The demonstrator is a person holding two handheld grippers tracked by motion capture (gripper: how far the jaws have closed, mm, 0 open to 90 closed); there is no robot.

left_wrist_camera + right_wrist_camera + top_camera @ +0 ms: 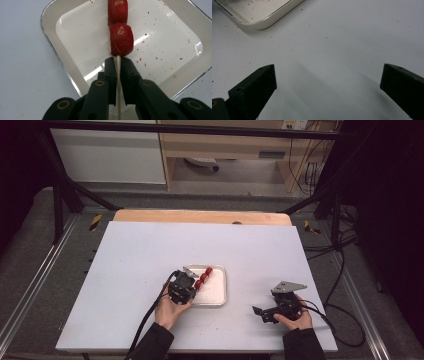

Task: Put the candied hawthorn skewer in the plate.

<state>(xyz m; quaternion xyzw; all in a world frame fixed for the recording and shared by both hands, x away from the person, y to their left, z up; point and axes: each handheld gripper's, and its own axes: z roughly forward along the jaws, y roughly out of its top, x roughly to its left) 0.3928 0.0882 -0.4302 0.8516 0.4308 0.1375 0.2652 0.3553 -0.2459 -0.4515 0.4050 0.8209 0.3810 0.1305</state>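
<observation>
- Bench (pixel 130 270) space lies bare on every side of the tray (pixel 220 296), which sits near the near edge, about midway along it.
- My left tool (pixel 118 66) grips the skewer (pixel 118 75) by its bare stick, jaws narrow around it.
- Strawberries (pixel 121 40) hang over the tray; the skewer's long axis runs from my tool toward the far-right corner.
- My right tool (pixel 328 77) hovers wide and empty near the near right corner.
</observation>
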